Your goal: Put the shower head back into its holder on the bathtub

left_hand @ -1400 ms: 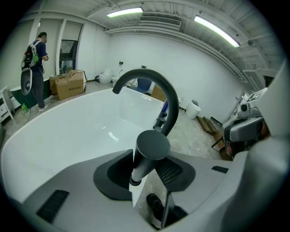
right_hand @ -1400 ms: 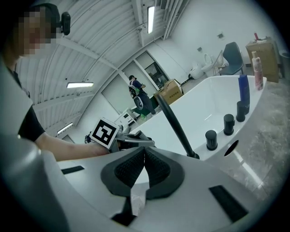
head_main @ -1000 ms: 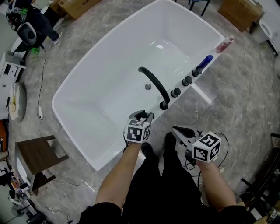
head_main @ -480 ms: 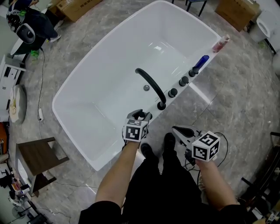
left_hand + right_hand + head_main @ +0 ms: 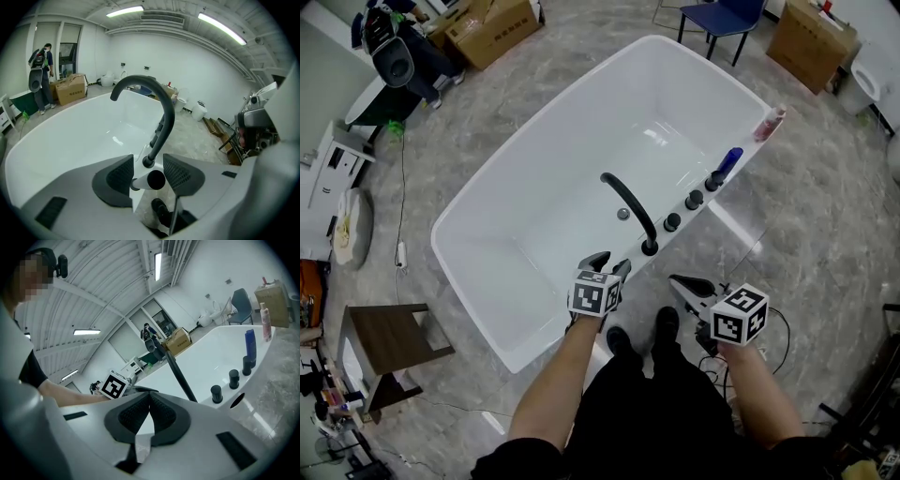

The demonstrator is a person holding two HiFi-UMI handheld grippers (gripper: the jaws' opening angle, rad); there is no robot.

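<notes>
Jaws of your left gripper [image 5: 151, 171] have just opened wide: the shower head [image 5: 151, 180], clamped moments ago, now stands loose between the pads [image 5: 121, 174], apparently seated in its holder on the tub [image 5: 70, 136] rim. Your right gripper [image 5: 149, 405] is closed, empty.

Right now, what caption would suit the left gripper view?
The left gripper, jaws just opened, straddles the shower head at the rim of the bathtub, black spout arching behind.

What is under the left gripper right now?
The shower head stands on the bathtub rim between the left gripper's jaws, which have just been opening, pads clear of it. Its holder is mostly covered.
</notes>
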